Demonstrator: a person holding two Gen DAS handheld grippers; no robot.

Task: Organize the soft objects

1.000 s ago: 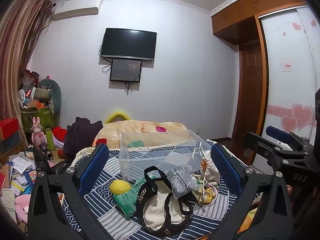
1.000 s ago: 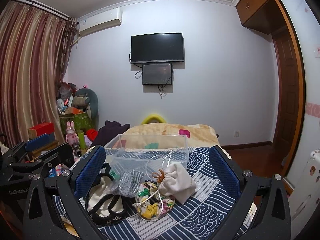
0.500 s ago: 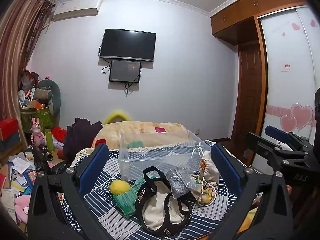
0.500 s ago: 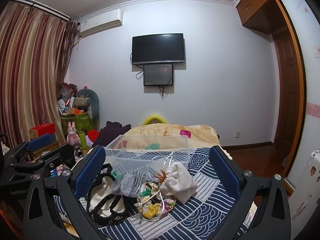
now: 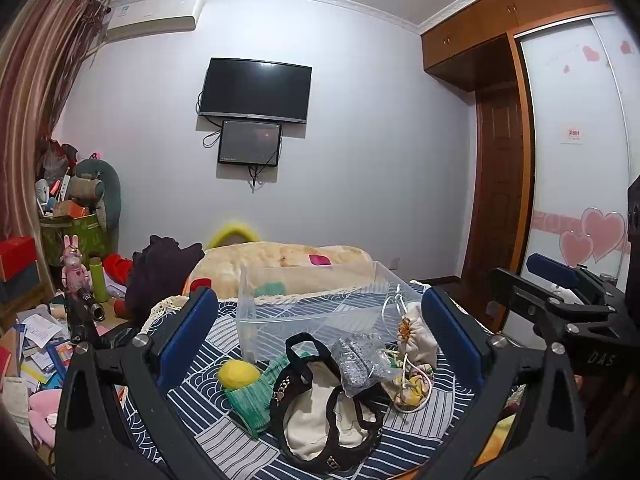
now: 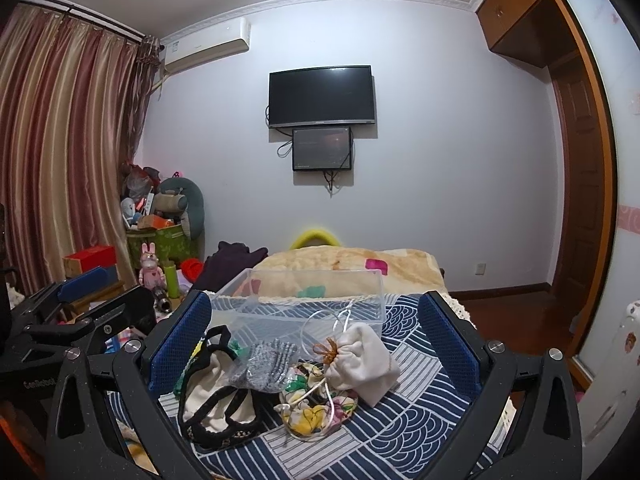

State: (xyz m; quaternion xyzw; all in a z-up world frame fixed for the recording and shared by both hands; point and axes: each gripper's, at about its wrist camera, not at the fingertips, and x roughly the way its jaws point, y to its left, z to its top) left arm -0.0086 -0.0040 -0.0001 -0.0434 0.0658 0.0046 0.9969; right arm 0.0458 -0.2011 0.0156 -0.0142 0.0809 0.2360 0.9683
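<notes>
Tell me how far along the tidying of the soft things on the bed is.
Nothing looks done yet: the clear bin holds nothing. Nothing is in hand; the left gripper and the right gripper are both open above the pile. Still left on the blanket: the yellow ball, green knit, black-trimmed bag, grey pouch, white drawstring pouch and floral pouch.

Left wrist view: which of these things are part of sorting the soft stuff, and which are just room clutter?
Job items: clear plastic bin; yellow ball; green knit piece; black-trimmed cream bag; grey sparkly pouch; white drawstring pouch; floral pouch.

Just lying about: pink rabbit figure; green bottle; dark garment; wall TV.
</notes>
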